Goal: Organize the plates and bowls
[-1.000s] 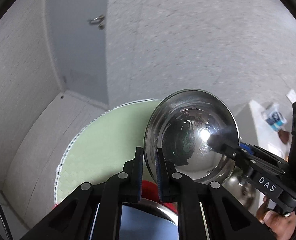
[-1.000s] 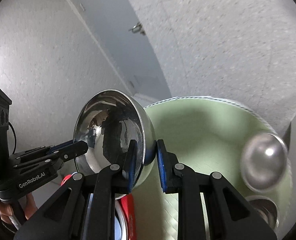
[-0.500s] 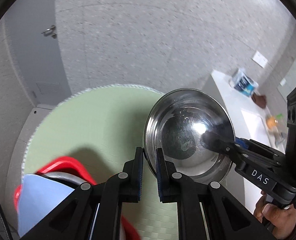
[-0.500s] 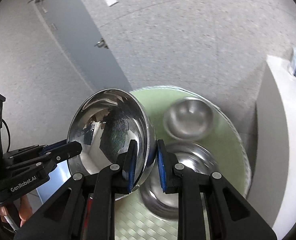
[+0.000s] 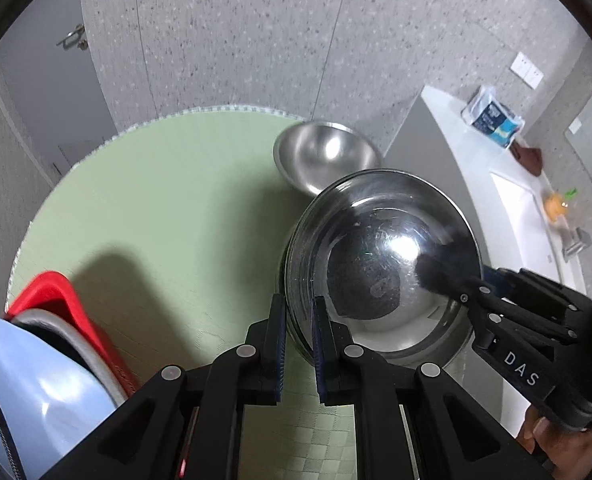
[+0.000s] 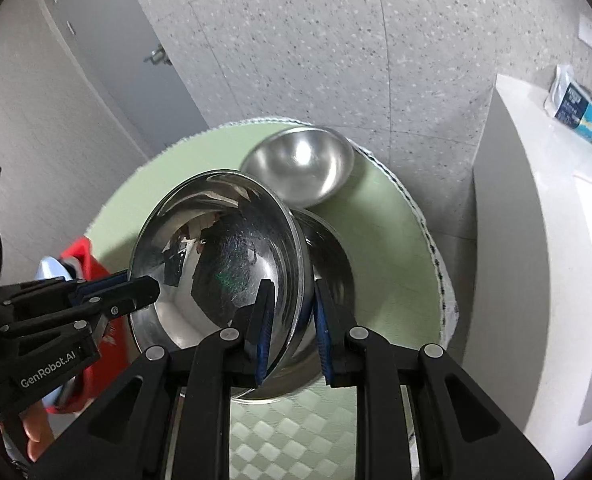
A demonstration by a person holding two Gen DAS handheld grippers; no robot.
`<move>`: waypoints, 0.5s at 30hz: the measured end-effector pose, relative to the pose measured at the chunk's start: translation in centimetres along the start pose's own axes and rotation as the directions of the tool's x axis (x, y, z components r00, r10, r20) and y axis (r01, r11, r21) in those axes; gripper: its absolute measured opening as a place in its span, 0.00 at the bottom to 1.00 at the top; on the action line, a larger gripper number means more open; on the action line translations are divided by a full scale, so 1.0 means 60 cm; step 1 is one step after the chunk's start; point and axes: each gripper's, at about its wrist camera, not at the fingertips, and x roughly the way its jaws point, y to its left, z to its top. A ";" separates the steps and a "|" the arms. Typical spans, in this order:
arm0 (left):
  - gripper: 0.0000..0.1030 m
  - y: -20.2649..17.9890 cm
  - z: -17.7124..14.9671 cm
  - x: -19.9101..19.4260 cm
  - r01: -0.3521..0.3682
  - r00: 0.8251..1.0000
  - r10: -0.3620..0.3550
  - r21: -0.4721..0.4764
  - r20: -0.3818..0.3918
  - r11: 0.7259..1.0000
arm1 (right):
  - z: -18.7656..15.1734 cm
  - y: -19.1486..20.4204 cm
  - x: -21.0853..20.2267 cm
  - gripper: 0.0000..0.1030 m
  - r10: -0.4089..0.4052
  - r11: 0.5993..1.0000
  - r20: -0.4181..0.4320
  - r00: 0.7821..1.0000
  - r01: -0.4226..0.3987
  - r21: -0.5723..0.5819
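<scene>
Round green mat (image 5: 144, 216) spreading under my grippers, large steel bowl (image 5: 380, 256) tilted just ahead, my left gripper (image 5: 297, 344) and right gripper (image 6: 290, 328) each nipping its rim, smaller steel bowl (image 6: 300, 168) just beyond, red bin (image 5: 68, 320) to my left.

Held bowl (image 5: 380, 256): your two grippers hold it above a bowl on the mat (image 5: 168, 216).
Small bowl (image 5: 324, 160): behind it, at the mat's far edge.
Tray (image 5: 68, 320): left.
</scene>
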 end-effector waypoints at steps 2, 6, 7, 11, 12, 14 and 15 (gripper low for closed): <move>0.08 -0.003 0.003 0.017 -0.010 1.000 0.010 0.002 -0.010 1.000 | -0.002 0.004 0.006 0.19 -0.039 0.999 0.003 0.999 0.039 -0.029; 0.08 -0.013 0.013 0.043 -0.017 1.000 0.017 0.001 -0.023 1.000 | -0.006 0.005 0.015 0.19 -0.080 0.994 0.000 0.997 0.080 -0.068; 0.08 -0.015 0.013 0.047 -0.020 1.000 0.020 0.002 -0.022 1.000 | -0.008 0.004 0.018 0.19 -0.084 0.994 -0.003 0.996 0.083 -0.073; 0.14 -0.027 0.022 0.060 -0.034 0.999 0.034 0.020 -0.009 0.999 | -0.015 0.000 0.025 0.21 -0.088 0.993 -0.012 0.996 0.087 -0.083; 0.15 -0.028 0.024 0.062 -0.036 0.999 0.036 0.022 -0.007 0.999 | -0.014 -0.001 0.026 0.21 -0.083 0.993 -0.014 0.996 0.081 -0.081; 0.19 -0.029 0.020 0.065 -0.039 0.999 0.039 0.029 0.001 0.999 | -0.014 -0.002 0.027 0.21 -0.077 0.994 -0.012 0.997 0.076 -0.081; 0.21 -0.031 0.020 0.067 -0.040 0.999 0.040 0.032 0.003 0.999 | -0.014 0.000 0.027 0.21 -0.076 0.994 -0.012 0.997 0.075 -0.082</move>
